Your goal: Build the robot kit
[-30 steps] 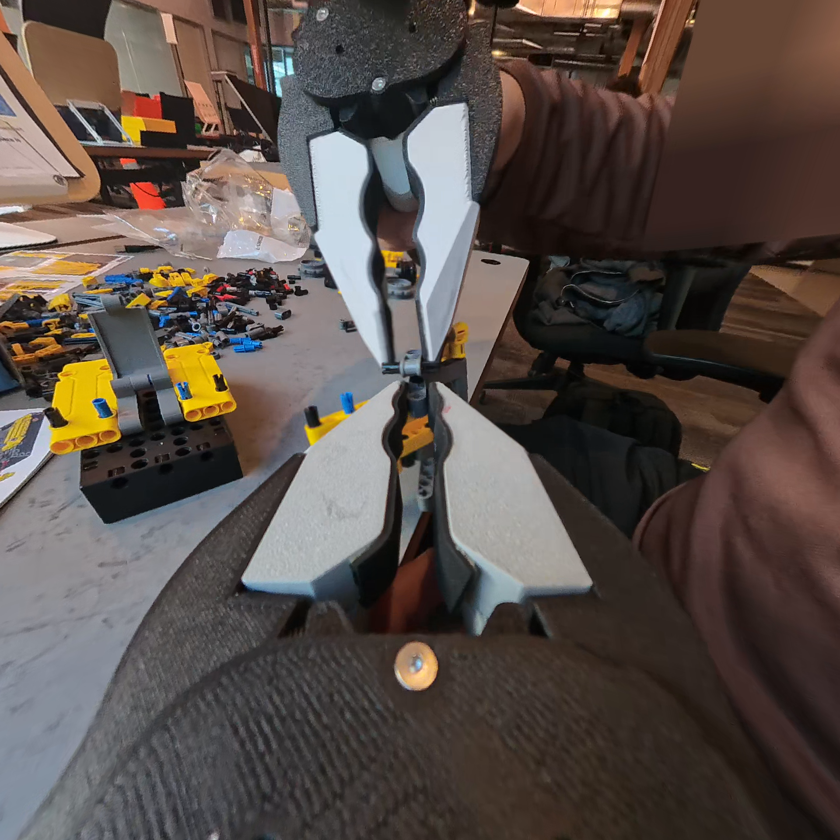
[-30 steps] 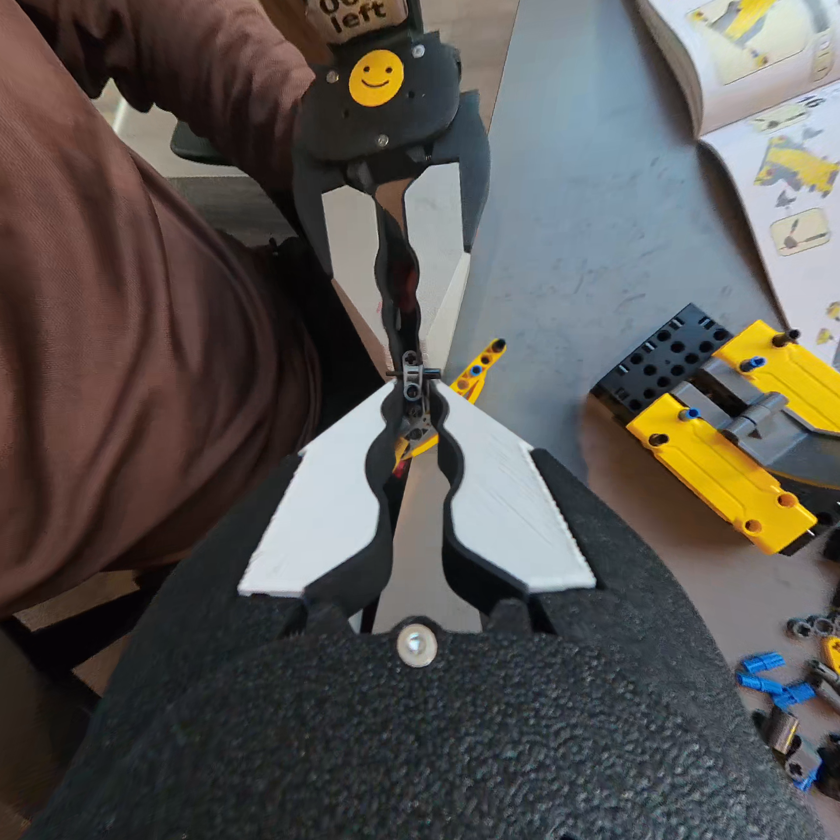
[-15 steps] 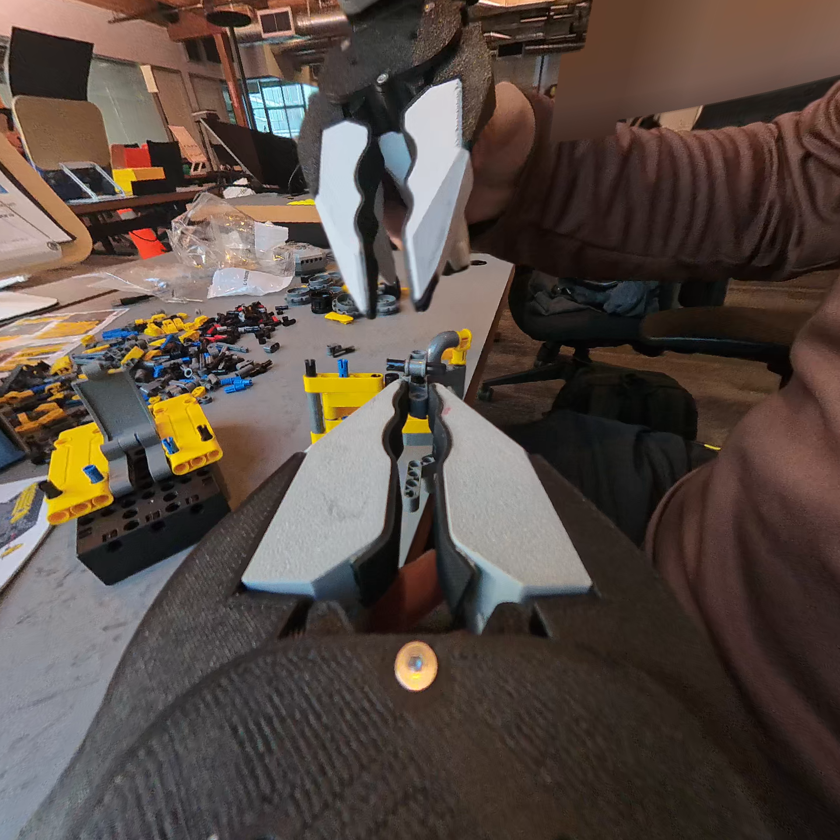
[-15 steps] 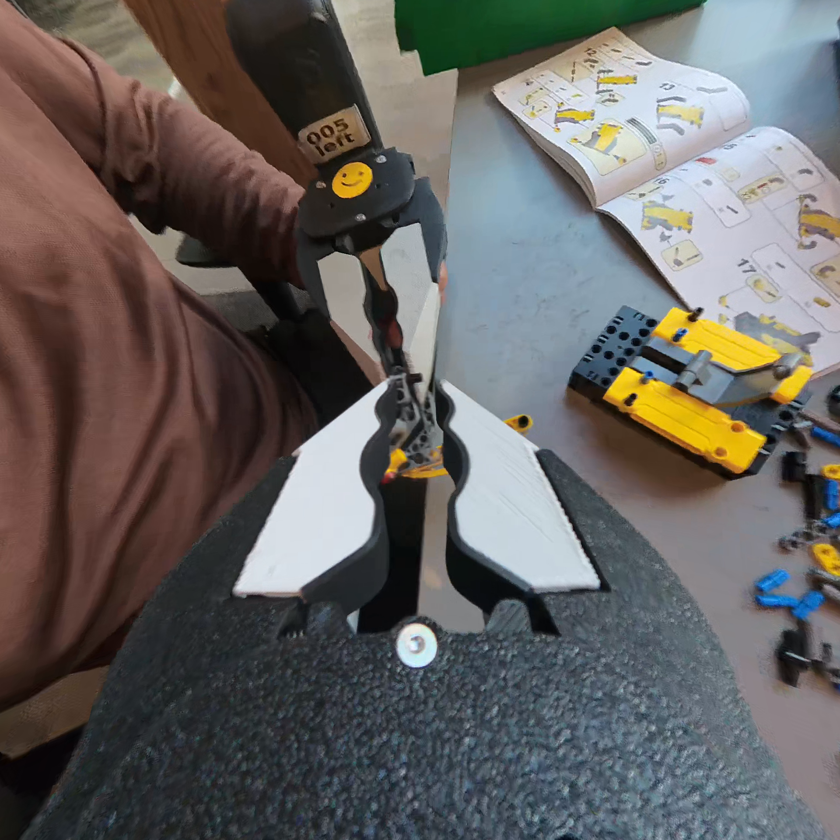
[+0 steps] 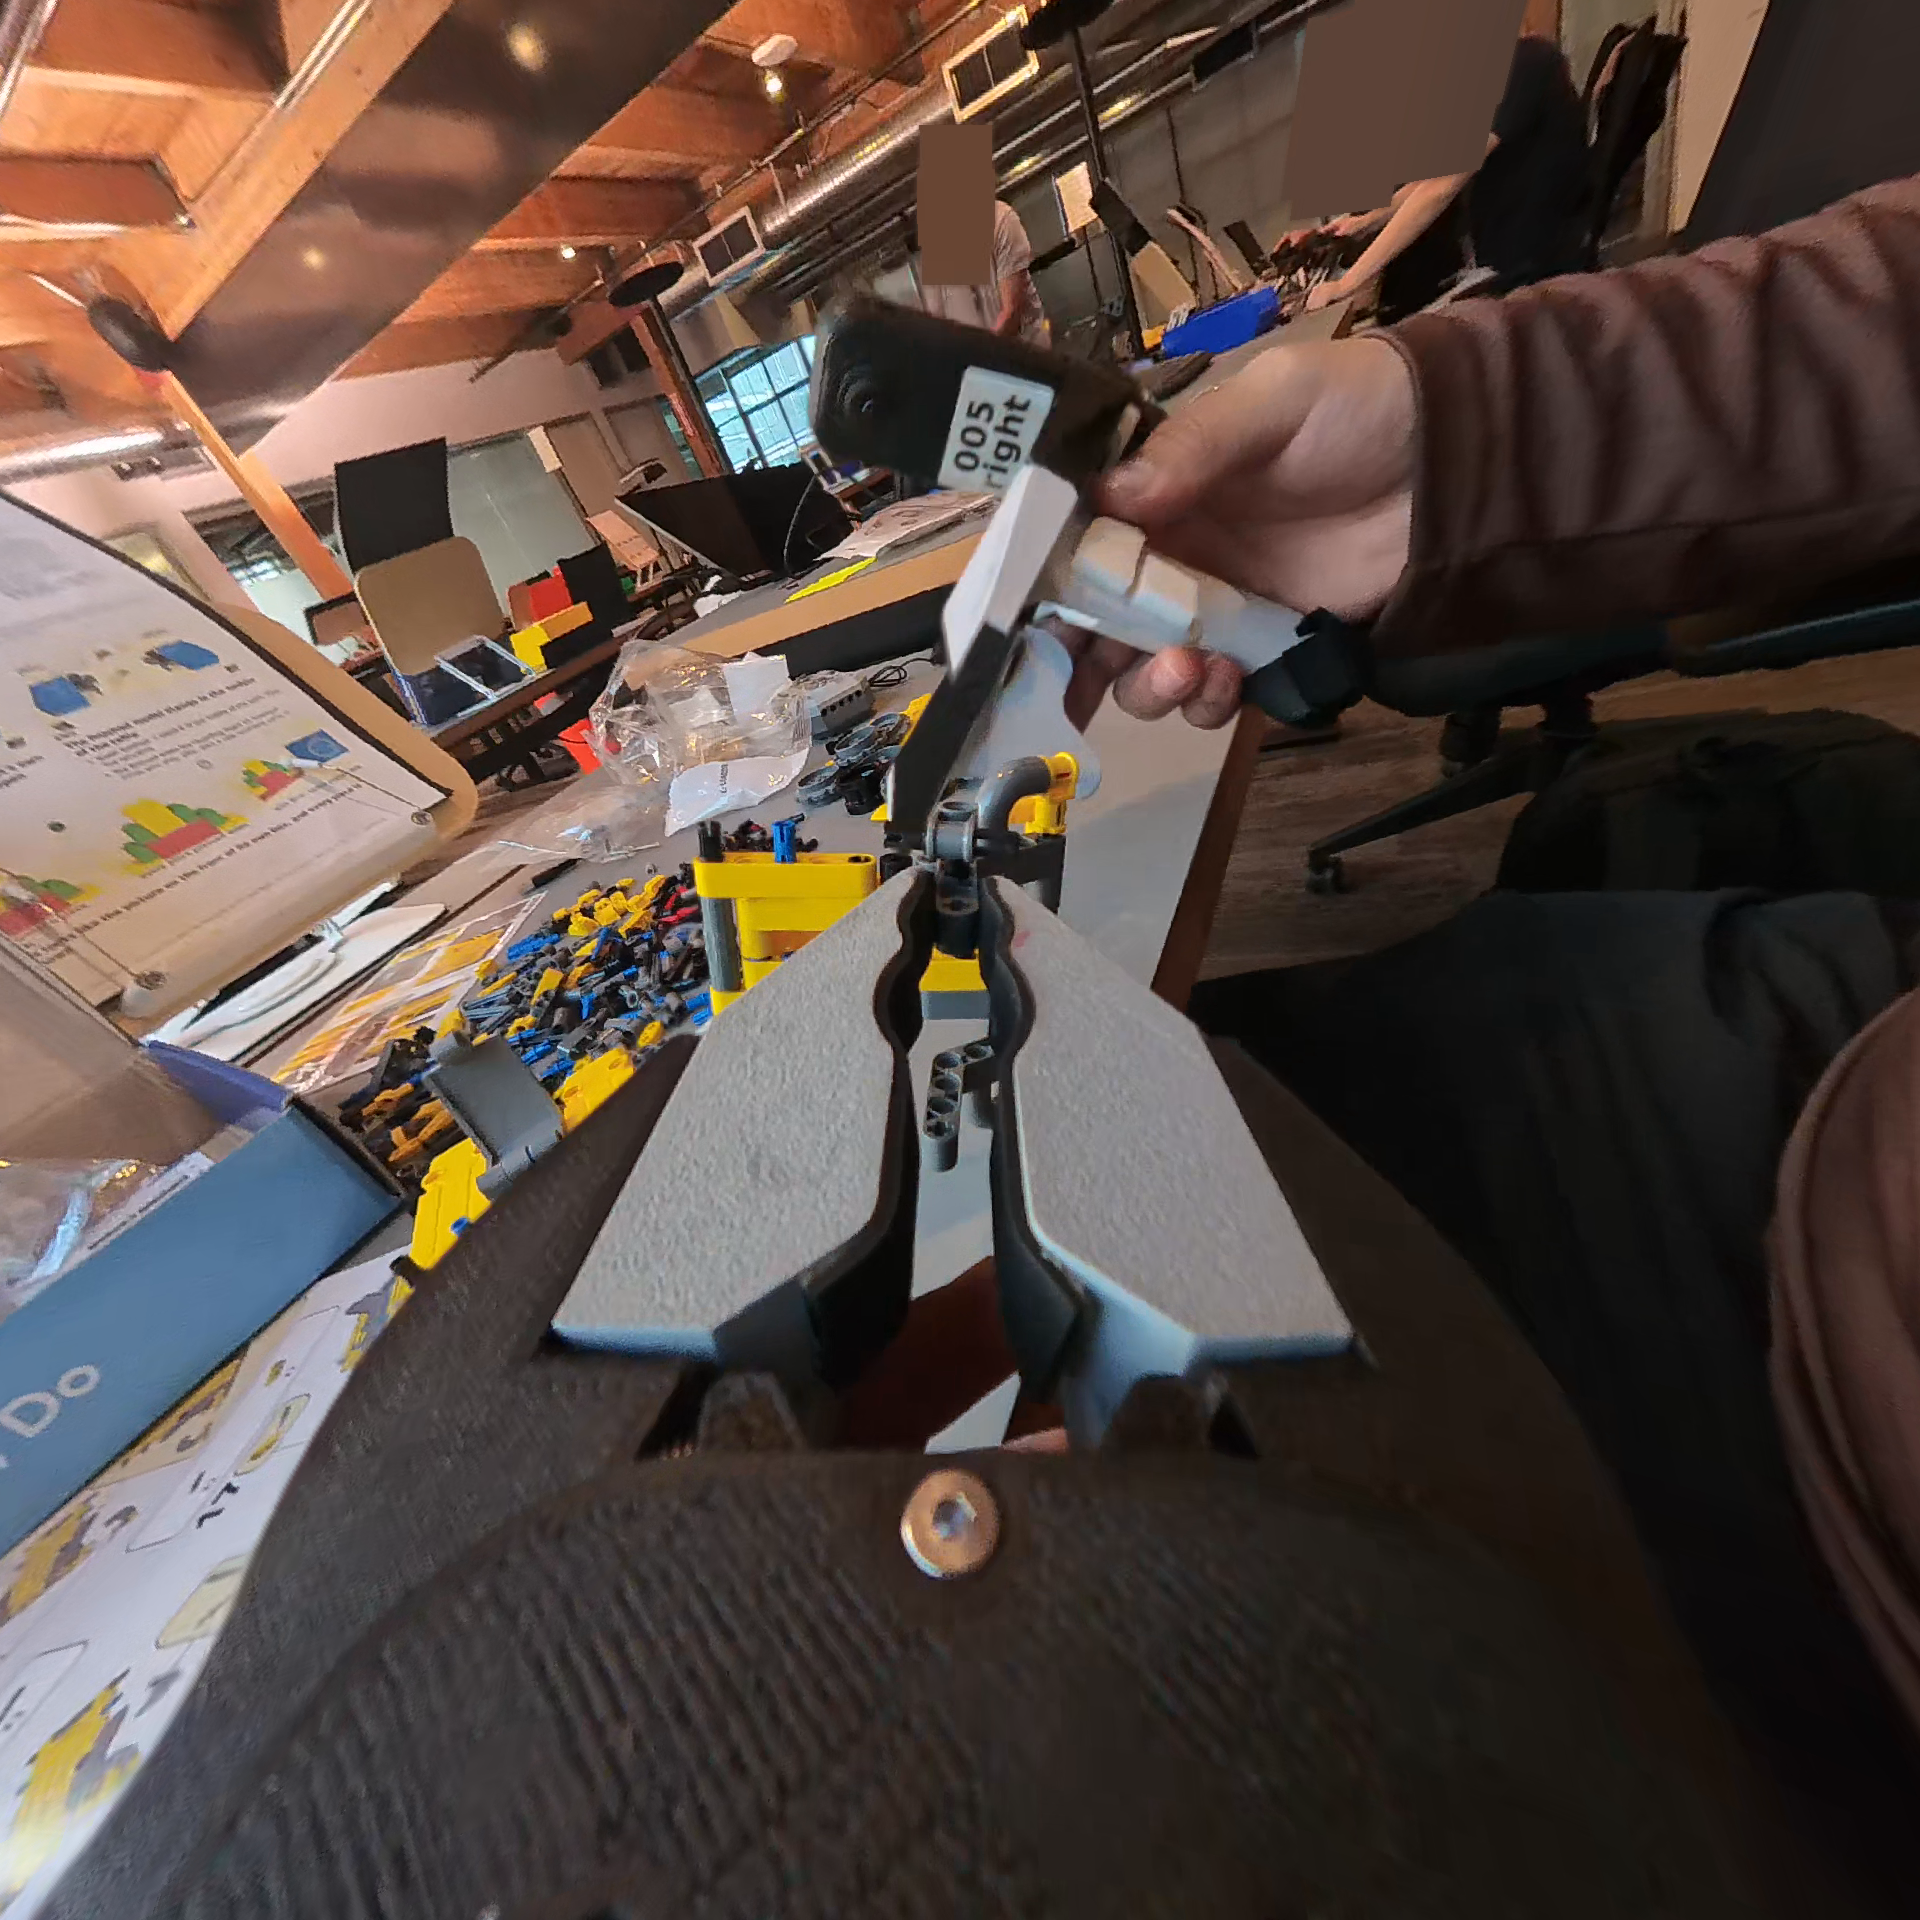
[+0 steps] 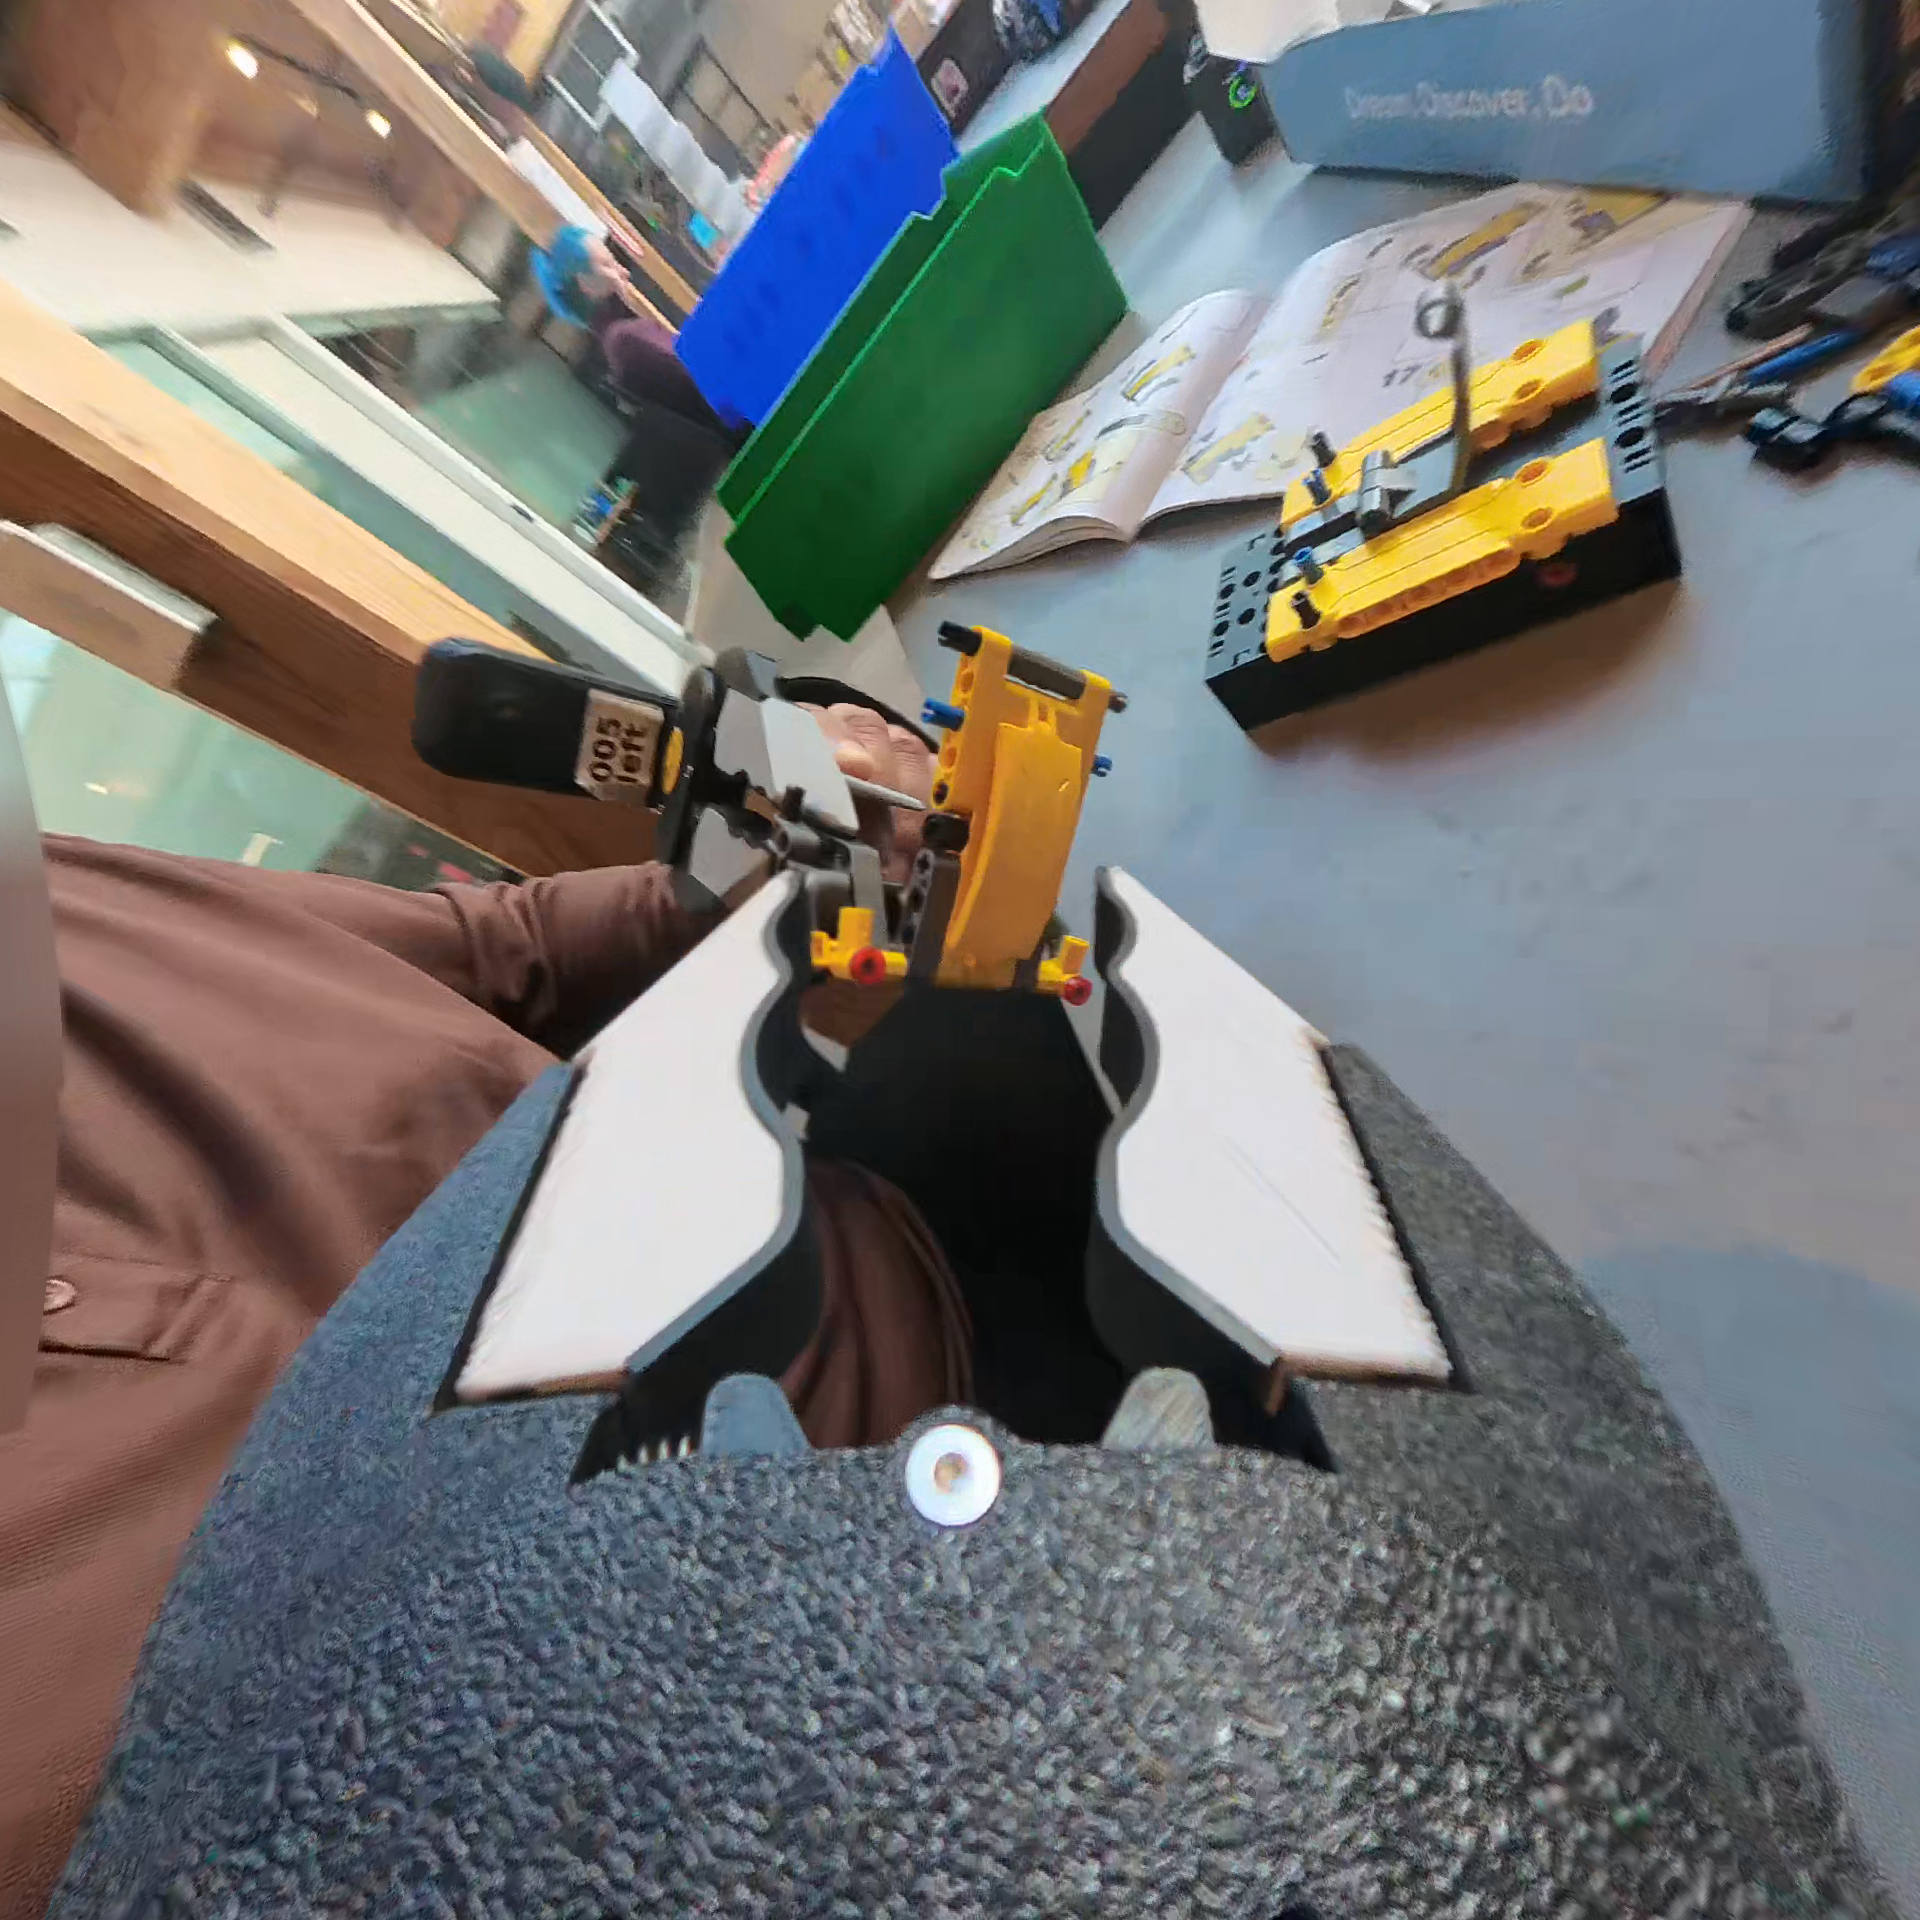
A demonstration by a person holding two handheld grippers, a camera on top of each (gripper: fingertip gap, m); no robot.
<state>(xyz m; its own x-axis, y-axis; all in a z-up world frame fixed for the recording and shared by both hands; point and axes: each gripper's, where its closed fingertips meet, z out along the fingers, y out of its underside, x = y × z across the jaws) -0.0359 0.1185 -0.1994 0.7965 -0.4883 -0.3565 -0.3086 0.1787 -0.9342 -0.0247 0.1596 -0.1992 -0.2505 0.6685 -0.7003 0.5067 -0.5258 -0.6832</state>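
Note:
My left gripper (image 5: pixel 954 904) is shut on a small yellow and grey brick assembly (image 5: pixel 790 883) and holds it up above the table's near edge. A grey bent pipe (image 5: pixel 1013 779) sticks out at the assembly's top. My right gripper (image 6: pixel 948 914) is open wide, and its fingertips flank the near end of the assembly (image 6: pixel 1013 821). It holds nothing. In the left wrist view the right gripper (image 5: pixel 904 805) comes down side-on to the assembly's top. I cannot tell whether it touches. The left gripper (image 6: pixel 831 831) shows at the left in the right wrist view.
A black and yellow build (image 6: pixel 1444 540) sits on the grey table (image 6: pixel 1558 935) beside an open instruction booklet (image 6: pixel 1195 416). Green (image 6: pixel 914 395) and blue (image 6: pixel 821 218) bins stand behind. Loose pieces (image 5: pixel 582 966), a plastic bag (image 5: pixel 696 717) and a blue box (image 5: pixel 177 1278) lie to the left. The left gripper's tips are roughly 5 cm from the right gripper's.
My right gripper let go of the small grey pin at the assembly's top, pulled away, opened wide and swung round beside the assembly. My left gripper kept its hold and tilted the assembly.

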